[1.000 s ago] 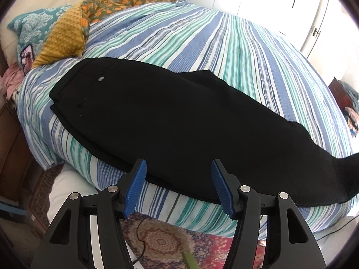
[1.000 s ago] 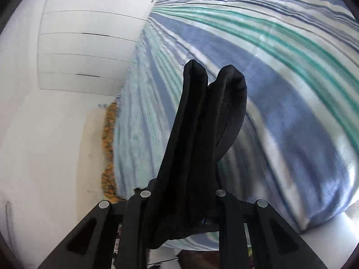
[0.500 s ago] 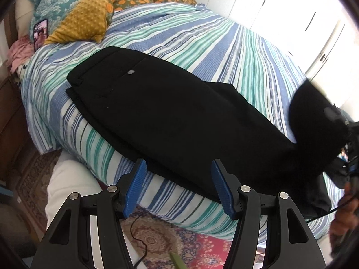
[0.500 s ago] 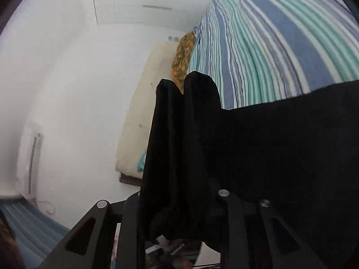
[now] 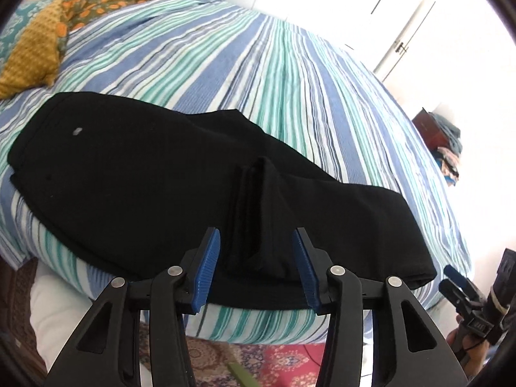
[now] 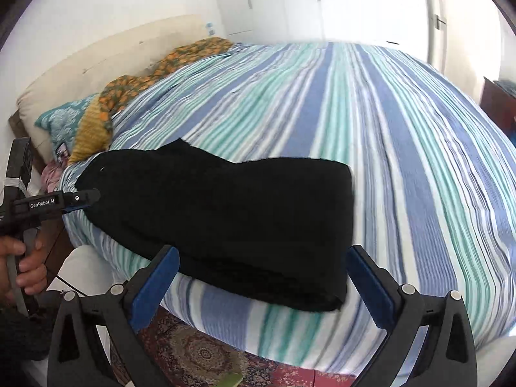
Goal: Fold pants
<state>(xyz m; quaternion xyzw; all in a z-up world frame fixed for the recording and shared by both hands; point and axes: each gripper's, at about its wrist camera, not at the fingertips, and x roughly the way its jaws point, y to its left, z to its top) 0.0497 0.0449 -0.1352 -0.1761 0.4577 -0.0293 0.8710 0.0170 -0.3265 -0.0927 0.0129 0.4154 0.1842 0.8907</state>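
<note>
— Where are the pants?
— Black pants [image 5: 135,174] lie doubled on the striped bed [image 5: 290,74], near its edge.
— Your grippers?
— My right gripper [image 6: 261,277] has just sprung wide, empty. My left gripper [image 5: 256,267] has been closing around the bunched leg ends, pads not pressing.

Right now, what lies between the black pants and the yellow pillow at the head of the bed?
Only bare striped bedspread shows between the pants and the yellow pillow, clearest in the left wrist view.
</note>
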